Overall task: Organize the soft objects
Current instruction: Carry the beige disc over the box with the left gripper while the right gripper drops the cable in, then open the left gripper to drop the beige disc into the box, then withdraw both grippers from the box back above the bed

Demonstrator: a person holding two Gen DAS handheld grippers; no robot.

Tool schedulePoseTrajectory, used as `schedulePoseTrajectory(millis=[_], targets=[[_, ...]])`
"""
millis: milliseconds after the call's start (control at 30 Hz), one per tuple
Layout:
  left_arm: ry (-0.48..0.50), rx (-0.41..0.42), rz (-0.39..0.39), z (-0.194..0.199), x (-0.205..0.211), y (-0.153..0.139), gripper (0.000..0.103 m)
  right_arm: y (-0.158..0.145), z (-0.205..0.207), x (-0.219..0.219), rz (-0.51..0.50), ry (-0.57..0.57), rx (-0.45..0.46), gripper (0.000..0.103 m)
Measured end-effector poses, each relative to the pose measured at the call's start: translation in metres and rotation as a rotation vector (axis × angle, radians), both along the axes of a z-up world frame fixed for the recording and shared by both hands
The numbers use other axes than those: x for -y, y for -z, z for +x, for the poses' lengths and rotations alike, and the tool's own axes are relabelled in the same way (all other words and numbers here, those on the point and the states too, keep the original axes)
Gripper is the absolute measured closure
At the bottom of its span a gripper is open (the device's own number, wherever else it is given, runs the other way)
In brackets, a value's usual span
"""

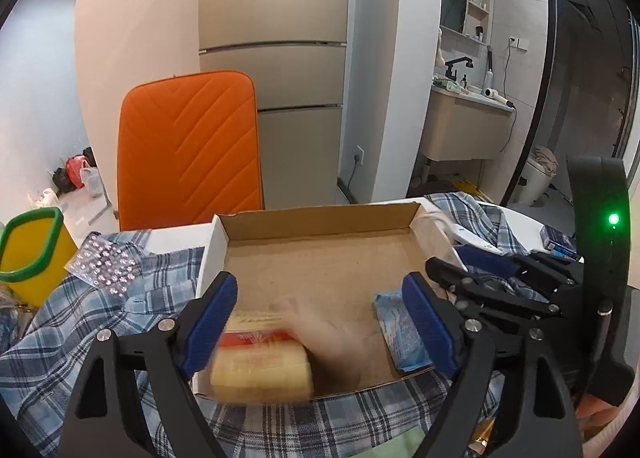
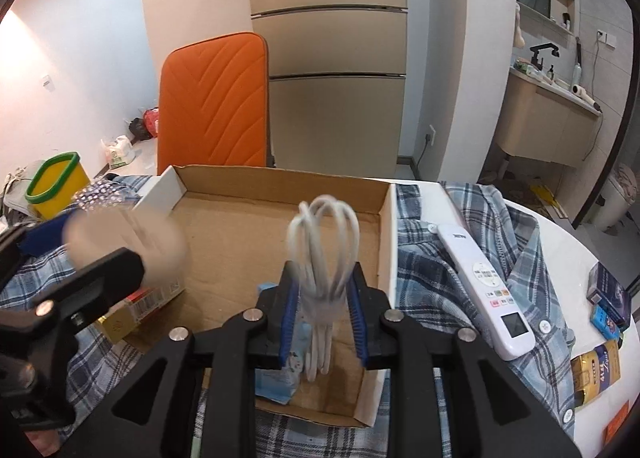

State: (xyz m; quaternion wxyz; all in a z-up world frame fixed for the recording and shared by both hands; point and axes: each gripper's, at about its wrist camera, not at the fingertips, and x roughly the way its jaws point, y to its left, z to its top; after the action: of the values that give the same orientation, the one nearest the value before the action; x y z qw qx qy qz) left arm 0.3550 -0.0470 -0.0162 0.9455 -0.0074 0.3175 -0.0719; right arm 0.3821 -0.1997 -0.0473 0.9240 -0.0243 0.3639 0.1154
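The right gripper (image 2: 323, 304) is pinching a bundle of coiled white cable (image 2: 325, 254) between its blue pads (image 2: 289, 314), the loops standing upright above the jaws and the ends hanging below them, and it is hovering over the near right part of an open cardboard box (image 2: 280, 234). Beneath it a light blue packet (image 2: 276, 374) is lying flat on the box floor. The left gripper (image 1: 320, 322) is pointing forward and slightly down over the same box with its fingers (image 1: 210, 322) spread wide and nothing between them; just under its left finger a yellow pack (image 1: 262, 374), blurred by motion, is lying in the near left corner on top of a red-and-white one (image 1: 256, 338). The blue packet (image 1: 398, 332) is sitting by its right finger. The box is resting on a blue plaid shirt (image 2: 480, 258) spread over a white table (image 2: 580, 258). On the shirt to the right of the box a white remote (image 2: 486, 290) is lying, with small boxes (image 2: 608, 298) beyond it near the table edge. A yellow bin (image 1: 30, 254) with a green rim is standing at the far left, and an orange chair (image 1: 188, 154) behind the box.
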Motion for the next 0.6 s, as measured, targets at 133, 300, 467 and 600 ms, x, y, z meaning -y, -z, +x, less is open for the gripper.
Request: schedulePoseTrajectory(millis=[133, 300, 467, 600], targets=[[0.004, 0.022, -0.042, -0.003, -0.005, -0.005, 0.016, -0.006, -0.003, 0.002, -0.007, 0.006, 0.048, 0.048], [-0.006, 0.081, -0.026, -0.013, -0.004, -0.017, 0.016, -0.008, -0.002, 0.005, 0.002, 0.009, 0.048, 0.048], [-0.024, 0.140, 0.013, -0.026, 0.001, -0.033, 0.016, -0.016, -0.004, 0.009, 0.018, 0.021, 0.069, 0.048], [-0.035, 0.200, 0.025, -0.043, 0.004, -0.053, 0.016, -0.029, -0.007, 0.019, 0.046, 0.051, 0.096, 0.048]])
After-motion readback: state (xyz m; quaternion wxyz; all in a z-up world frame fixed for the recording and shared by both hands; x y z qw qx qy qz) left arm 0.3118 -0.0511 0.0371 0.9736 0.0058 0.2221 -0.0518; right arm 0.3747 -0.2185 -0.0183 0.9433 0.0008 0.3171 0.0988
